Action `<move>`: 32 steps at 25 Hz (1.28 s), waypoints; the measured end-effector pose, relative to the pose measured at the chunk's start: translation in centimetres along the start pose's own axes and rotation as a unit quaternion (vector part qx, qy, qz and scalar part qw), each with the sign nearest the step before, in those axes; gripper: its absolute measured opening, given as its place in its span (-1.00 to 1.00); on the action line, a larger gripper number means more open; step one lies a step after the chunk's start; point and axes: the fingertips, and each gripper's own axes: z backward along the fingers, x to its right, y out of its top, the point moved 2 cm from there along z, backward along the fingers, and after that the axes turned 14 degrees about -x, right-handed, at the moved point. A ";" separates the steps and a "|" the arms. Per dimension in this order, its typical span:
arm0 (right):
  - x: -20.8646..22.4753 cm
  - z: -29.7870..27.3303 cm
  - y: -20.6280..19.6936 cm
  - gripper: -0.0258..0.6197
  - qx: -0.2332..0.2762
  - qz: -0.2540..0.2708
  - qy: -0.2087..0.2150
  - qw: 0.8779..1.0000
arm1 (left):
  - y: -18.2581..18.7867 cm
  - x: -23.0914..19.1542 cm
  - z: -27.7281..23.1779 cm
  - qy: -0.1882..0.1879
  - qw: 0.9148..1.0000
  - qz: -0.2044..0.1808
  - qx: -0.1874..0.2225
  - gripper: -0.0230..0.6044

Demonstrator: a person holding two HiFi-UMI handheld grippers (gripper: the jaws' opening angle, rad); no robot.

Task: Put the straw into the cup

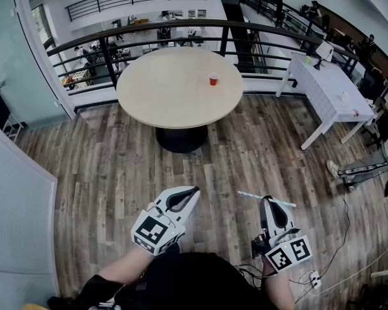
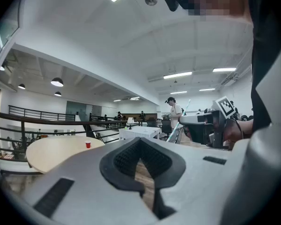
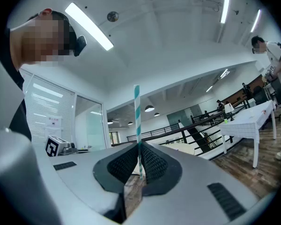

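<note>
Holding the straw point(image 3: 136, 108) in my right gripper point(image 1: 267, 202), well short of the cup point(image 1: 213, 79).
The straw is pinched crosswise near the tips of the narrow jaws, over the wood floor point(image 1: 258, 147) close to me. My left gripper point(image 1: 193, 192) hangs just to the left, jaws together on nothing. The red cup stands on the round table point(image 1: 142, 95), far ahead of both.

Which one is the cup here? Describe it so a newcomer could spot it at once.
Look at the round light wooden table by the black railing. On its right part stands a small red cup, the only thing on that top; other small items sit on the white rectangular table further right.
</note>
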 end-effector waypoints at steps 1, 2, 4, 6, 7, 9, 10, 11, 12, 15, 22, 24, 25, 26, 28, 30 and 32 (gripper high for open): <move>-0.1 0.0 0.1 -0.81 0.000 0.000 0.001 1.000 | 0.0 0.0 0.1 0.000 1.000 0.000 0.000 -0.91; -0.3 -0.1 0.1 -0.81 0.000 0.000 0.001 1.000 | 0.1 0.0 0.1 0.000 1.000 0.000 0.001 -0.91; -0.3 0.0 0.2 -0.81 0.000 0.001 0.000 1.000 | 0.1 0.0 0.2 0.000 1.000 0.000 0.001 -0.91; 0.1 0.2 0.3 -0.81 0.000 0.000 -0.009 1.000 | 0.3 0.3 0.1 0.001 1.000 0.000 0.001 -0.91; 0.4 0.4 0.4 -0.81 0.000 0.000 -0.016 1.000 | 0.4 0.4 0.0 0.001 1.000 0.000 0.001 -0.91; 1.1 1.0 0.6 -0.81 0.003 -0.005 -0.020 1.000 | 0.6 0.9 -0.4 0.003 1.000 0.001 0.001 -0.91; 1.4 1.3 0.6 -0.81 0.005 -0.008 -0.017 1.000 | 0.6 1.2 -0.6 0.003 1.000 0.002 0.000 -0.91; 1.6 1.7 0.6 -0.81 0.007 -0.008 -0.013 1.000 | 0.6 1.5 -0.9 0.003 1.000 0.003 -0.001 -0.91; 1.9 2.1 0.6 -0.81 0.007 -0.007 -0.010 1.000 | 0.6 1.9 -1.2 0.004 1.000 0.003 -0.002 -0.91; 2.6 3.3 0.5 -0.81 0.009 -0.003 -0.002 1.000 | 0.7 3.2 -2.0 0.006 1.000 0.002 -0.003 -0.91; 5.1 6.2 0.5 -0.81 0.010 -0.010 0.009 1.000 | 1.3 6.5 -4.3 0.008 1.000 -0.003 -0.001 -0.91; 5.8 6.7 0.5 -0.81 0.008 -0.009 0.011 1.000 | 1.3 7.2 -4.8 0.009 1.000 -0.004 -0.001 -0.91; 6.0 6.9 0.4 -0.81 0.006 -0.010 0.011 1.000 | 1.3 7.4 -5.0 0.010 1.000 -0.004 0.000 -0.91; 6.2 7.1 0.3 -0.81 0.005 -0.011 0.011 1.000 | 1.1 7.5 -5.1 0.011 1.000 -0.002 -0.001 -0.91; 6.6 7.1 0.0 -0.81 0.002 -0.014 0.011 1.000 | 0.8 7.7 -5.4 0.012 1.000 0.001 -0.001 -0.91; 7.2 6.7 0.0 -0.81 -0.001 -0.015 0.012 1.000 | 0.7 7.4 -6.1 0.013 1.000 0.004 -0.002 -0.91; 8.0 5.9 0.2 -0.81 -0.003 -0.017 0.013 1.000 | 0.9 6.7 -7.0 0.013 1.000 0.007 -0.002 -0.91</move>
